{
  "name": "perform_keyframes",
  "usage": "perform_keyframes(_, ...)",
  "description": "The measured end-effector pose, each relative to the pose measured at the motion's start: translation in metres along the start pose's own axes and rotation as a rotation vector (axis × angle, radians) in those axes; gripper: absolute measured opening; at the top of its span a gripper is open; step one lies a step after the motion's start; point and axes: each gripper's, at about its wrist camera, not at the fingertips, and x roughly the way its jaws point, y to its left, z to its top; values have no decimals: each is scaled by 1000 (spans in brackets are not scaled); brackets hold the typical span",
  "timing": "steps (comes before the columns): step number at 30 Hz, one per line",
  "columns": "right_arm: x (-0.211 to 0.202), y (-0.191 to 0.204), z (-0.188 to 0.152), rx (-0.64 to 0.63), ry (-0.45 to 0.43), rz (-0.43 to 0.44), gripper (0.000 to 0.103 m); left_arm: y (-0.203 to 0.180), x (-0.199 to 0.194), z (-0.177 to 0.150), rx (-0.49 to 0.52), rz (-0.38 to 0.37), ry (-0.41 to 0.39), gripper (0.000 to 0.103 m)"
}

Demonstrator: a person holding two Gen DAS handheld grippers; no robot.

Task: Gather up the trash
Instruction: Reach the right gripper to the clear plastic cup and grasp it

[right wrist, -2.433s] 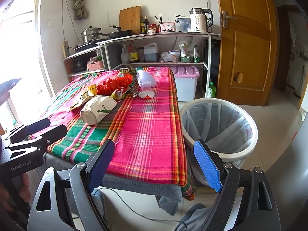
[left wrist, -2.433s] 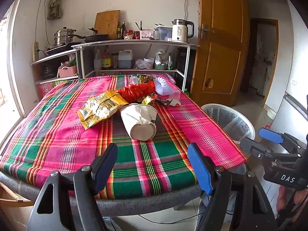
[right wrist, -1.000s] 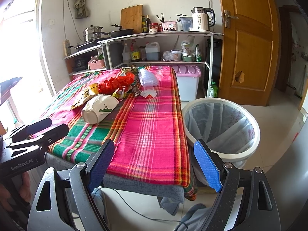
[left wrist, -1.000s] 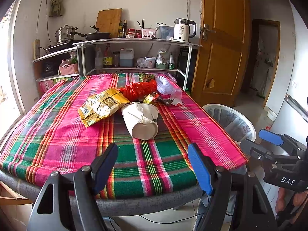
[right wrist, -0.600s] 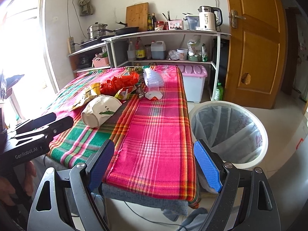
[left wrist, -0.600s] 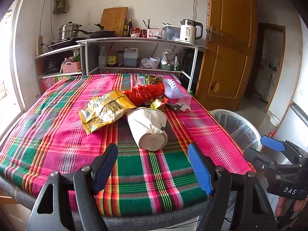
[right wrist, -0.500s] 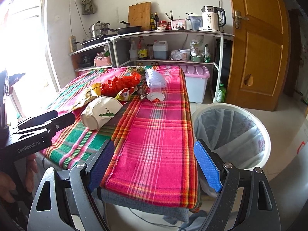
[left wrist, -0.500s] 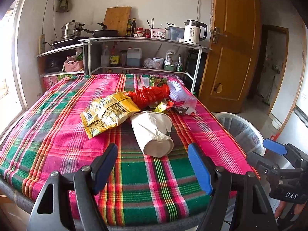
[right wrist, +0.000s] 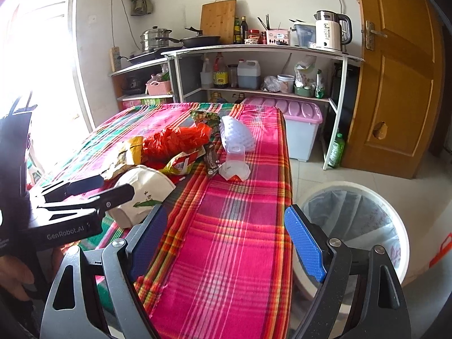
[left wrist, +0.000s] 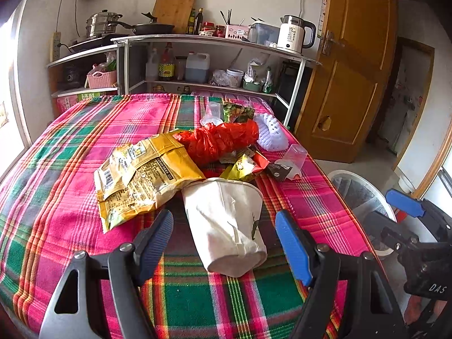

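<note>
On plaid tablecloth [left wrist: 56,169], paper cup [left wrist: 226,223] lies base-nearest.

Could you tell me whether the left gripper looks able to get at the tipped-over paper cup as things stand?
Probably yes. The left gripper is open with the paper cup lying on its side between its fingers, base toward it. The yellow snack bag touches the cup's rim end only, so the way looks free.

Your left gripper [left wrist: 224,237] hangs spread wide around a tipped paper cup [left wrist: 226,223] beside a yellow snack bag [left wrist: 141,178] on the plaid cloth [left wrist: 56,169].
</note>
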Motion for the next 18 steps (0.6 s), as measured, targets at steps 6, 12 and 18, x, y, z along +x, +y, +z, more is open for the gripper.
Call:
perform_keyframes(6,22,-8,24,-30,15,2,85,0,15,-1,-15,-17,33,77)
perform_keyframes(12,53,-17,40,-20,67,20,73,1,24,-2,-15,-27,54,59)
perform_keyframes(18,87,-22,51,4,142,31,60,3,24,-3,-21,-44,42,55)
